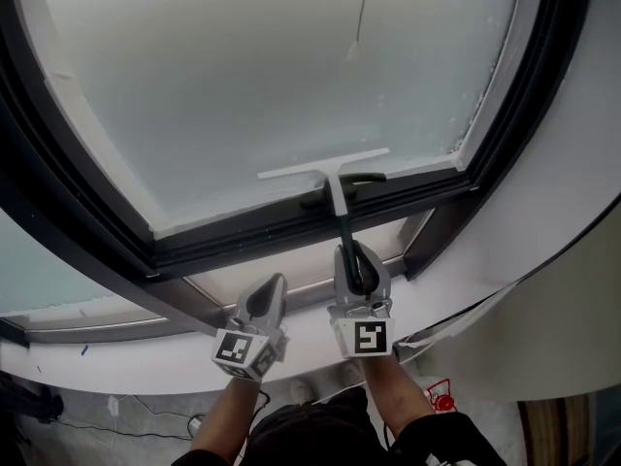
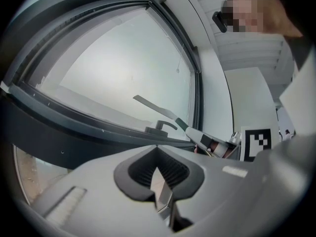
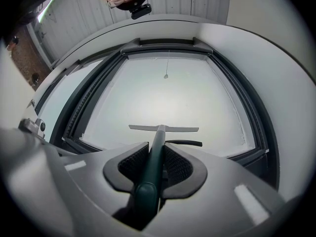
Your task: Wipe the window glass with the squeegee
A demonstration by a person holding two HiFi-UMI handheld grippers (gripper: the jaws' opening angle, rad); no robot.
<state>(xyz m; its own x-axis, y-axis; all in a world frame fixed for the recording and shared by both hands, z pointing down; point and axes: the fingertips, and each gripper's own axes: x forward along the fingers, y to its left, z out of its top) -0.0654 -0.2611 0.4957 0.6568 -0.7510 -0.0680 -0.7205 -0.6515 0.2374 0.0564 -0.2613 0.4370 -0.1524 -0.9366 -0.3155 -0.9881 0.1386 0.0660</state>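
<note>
– Judging by the blade, how far along was the wiping?
– Hard to say for certain. The right gripper (image 1: pixel 357 260) was clamped on the dark handle of the squeegee (image 1: pixel 325 167). Its pale blade lay against the window glass (image 1: pixel 272 76) low in the pane, just above the bottom frame (image 1: pixel 291 229). The glass looked evenly hazy, with specks along its right edge at the upper right, so that strip probably wanted another pass.
– And the left gripper (image 1: pixel 264 297)?
– Jaws together, holding nothing, at the lower left of the other one.
– Room to move?
– Plenty upward and leftward. Downward almost none: the window latch (image 1: pixel 344 184) sat just under the blade. A cord pull (image 1: pixel 354 52) hung near the top centre.
</note>
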